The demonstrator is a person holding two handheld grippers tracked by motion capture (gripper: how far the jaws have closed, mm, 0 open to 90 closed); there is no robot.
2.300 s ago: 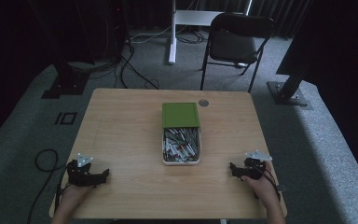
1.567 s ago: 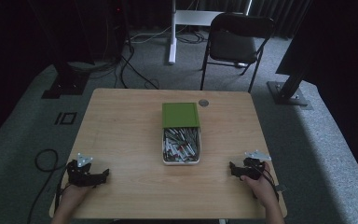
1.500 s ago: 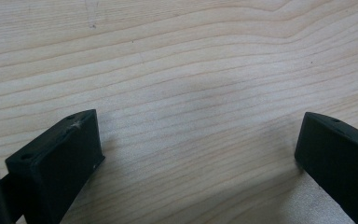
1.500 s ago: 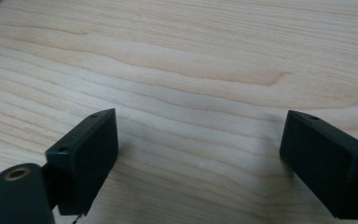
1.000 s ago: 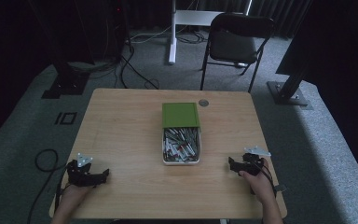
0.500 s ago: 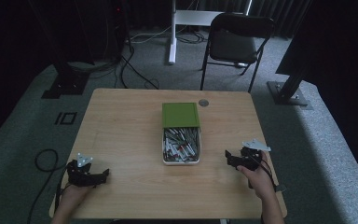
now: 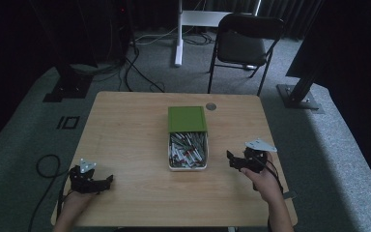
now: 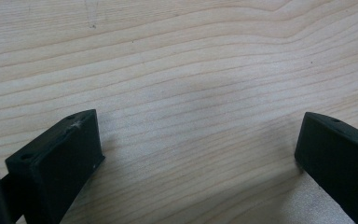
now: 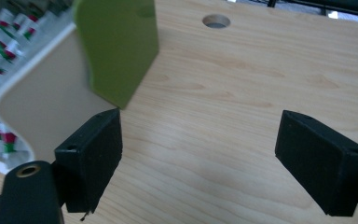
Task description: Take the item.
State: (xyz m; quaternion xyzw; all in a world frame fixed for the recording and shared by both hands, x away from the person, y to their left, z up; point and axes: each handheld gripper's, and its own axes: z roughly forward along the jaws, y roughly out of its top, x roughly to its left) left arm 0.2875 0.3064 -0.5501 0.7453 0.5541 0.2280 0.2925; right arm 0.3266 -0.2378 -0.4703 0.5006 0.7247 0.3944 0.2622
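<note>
A cream box (image 7: 188, 166) stands at the middle of the wooden table (image 7: 125, 125), holding several red, green and white small items (image 7: 187, 150). Its green lid (image 7: 187, 119) covers the far half. My right gripper (image 7: 235, 161) hovers open just right of the box, held in a hand. In the right gripper view its gripper (image 9: 200, 154) has jaws wide apart, with the box wall (image 9: 42, 107) and green lid (image 9: 116, 42) at upper left. My left gripper (image 7: 101, 182) rests open near the front left corner. In the left gripper view that gripper (image 8: 196, 154) frames bare wood.
A round cable hole (image 7: 211, 106) lies in the table behind the box, and shows again as a hole (image 9: 216, 20) in the right gripper view. A black folding chair (image 7: 244, 43) and a white stand (image 7: 178, 34) are beyond the table. A cable (image 7: 43, 169) loops on the floor at left.
My right gripper has lifted from the front right of the table and moved left and forward toward the box. The left gripper has stayed in place.
</note>
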